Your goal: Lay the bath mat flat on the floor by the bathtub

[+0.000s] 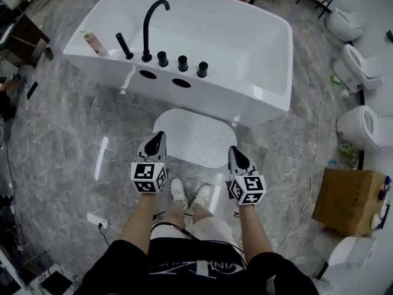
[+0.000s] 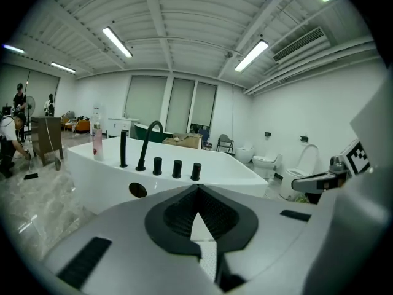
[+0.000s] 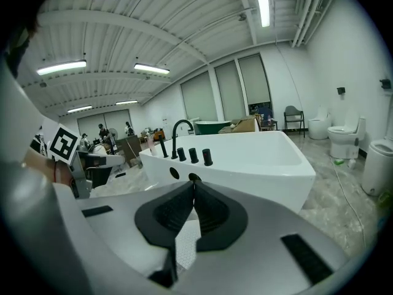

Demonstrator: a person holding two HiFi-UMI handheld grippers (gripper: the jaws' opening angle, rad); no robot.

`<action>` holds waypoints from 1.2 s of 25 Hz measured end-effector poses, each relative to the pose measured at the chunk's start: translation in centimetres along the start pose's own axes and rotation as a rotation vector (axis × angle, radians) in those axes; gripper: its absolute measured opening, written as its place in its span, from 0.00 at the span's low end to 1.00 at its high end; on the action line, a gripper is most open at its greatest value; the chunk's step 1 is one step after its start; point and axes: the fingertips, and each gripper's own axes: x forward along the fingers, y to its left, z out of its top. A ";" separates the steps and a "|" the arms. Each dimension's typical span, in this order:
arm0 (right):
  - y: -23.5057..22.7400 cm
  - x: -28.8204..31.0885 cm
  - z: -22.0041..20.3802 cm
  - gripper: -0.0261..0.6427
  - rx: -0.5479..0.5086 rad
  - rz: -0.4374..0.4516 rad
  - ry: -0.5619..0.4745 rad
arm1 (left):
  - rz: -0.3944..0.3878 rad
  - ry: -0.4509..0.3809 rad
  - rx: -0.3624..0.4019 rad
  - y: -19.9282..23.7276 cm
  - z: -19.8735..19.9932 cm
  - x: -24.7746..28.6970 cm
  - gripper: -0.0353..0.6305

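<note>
1. Since the white oval pebble-textured bath mat (image 1: 198, 137) already lies flat on the grey marble floor (image 1: 67, 134) at centre frame, just beside the front wall of the white bathtub (image 1: 264, 97), the main risk I see is disturbing it.
2. Likely cause: the person's white shoes (image 1: 190, 194) stand right at the mat's near edge, lower centre. A step forward could scuff or fold that edge.
3. Lesser risk: the floor looks glossy, so a nudge might slide the mat askew.
4. Pose: the left gripper (image 1: 161, 135) and the right gripper (image 1: 234, 150) are held out on straight forearms over the mat's near corners. Both point forward and slightly down toward the tub.
5. The jaws of both are pressed together with nothing between them.
</note>
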 end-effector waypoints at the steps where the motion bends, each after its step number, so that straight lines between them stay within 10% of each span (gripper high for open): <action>1: 0.3 -0.4 0.8 0.08 0.000 -0.002 -0.008 | -0.002 -0.006 0.004 0.0 0.8 -0.5 0.07; 30: 3.2 -9.1 17.9 0.08 -0.108 0.042 -0.201 | -0.020 -0.199 0.122 -2.9 18.3 -9.8 0.07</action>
